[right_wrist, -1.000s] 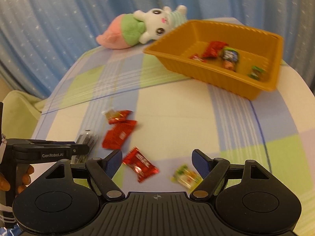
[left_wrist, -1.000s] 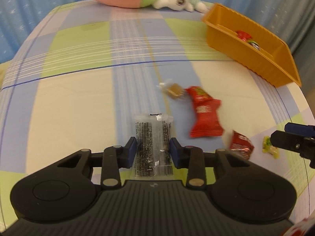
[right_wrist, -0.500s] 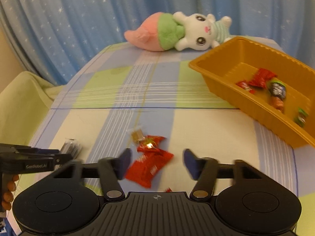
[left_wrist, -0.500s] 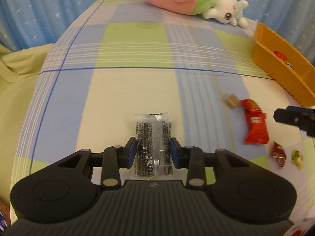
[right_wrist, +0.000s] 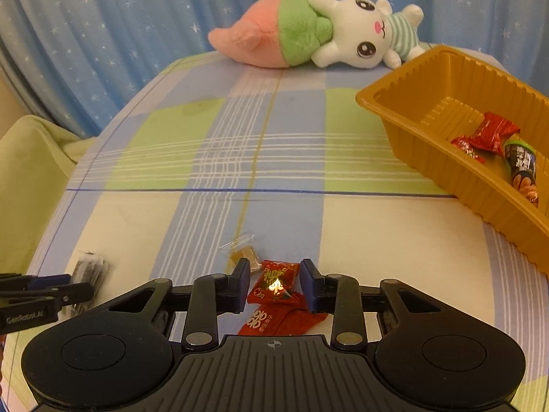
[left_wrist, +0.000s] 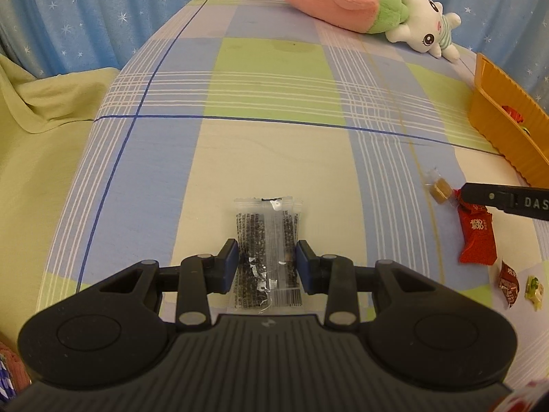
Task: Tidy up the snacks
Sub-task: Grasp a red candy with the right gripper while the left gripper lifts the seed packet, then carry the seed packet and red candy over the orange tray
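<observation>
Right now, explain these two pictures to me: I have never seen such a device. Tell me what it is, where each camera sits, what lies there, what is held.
A person holds a two-finger gripper in each hand; a fisheye camera on each looks forward along its fingers.

In the left view, the left gripper is shut on a clear packet of dark snack.

In the right view, the right gripper is closing around a red candy; whether the pads press it yet is unclear.

On the checked cloth lie a small brown sweet, more red wrappers, a green-yellow candy, an orange tray holding snacks and a plush rabbit.
</observation>
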A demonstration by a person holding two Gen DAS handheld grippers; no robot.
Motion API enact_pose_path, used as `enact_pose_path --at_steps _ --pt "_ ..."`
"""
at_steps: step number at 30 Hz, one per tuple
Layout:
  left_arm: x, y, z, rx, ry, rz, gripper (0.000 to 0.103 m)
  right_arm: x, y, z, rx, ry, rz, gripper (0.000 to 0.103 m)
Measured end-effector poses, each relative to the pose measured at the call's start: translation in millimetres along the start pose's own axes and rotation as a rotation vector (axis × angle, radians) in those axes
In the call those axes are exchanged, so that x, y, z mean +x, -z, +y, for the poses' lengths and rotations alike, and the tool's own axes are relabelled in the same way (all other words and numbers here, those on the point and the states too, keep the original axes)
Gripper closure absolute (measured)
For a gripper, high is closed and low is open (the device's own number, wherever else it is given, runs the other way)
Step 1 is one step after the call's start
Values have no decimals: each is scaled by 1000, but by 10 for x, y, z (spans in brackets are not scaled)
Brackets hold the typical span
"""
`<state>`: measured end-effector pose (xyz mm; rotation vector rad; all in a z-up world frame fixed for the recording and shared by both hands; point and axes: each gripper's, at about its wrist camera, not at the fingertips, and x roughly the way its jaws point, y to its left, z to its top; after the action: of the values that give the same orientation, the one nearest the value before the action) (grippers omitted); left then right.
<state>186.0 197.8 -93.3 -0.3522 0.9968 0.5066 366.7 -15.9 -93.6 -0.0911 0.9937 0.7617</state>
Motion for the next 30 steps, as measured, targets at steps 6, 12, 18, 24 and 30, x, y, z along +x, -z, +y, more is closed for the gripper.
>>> enact_pose_path --at_steps 6,12,18,24,30 --pt "32 -14 33 -17 14 13 69 58 10 -10 -7 9 20 78" --pt "69 -21 9 -14 7 22 68 -37 21 -16 -22 7 -14 82" --pt "80 -35 22 -18 10 28 69 -215 37 -65 14 -11 -49 82" --pt "-7 -36 -21 0 14 6 69 -416 94 -135 49 -27 -77 82" --pt "-151 -65 -157 38 30 -15 69 -633 176 -239 78 -26 -107 82"
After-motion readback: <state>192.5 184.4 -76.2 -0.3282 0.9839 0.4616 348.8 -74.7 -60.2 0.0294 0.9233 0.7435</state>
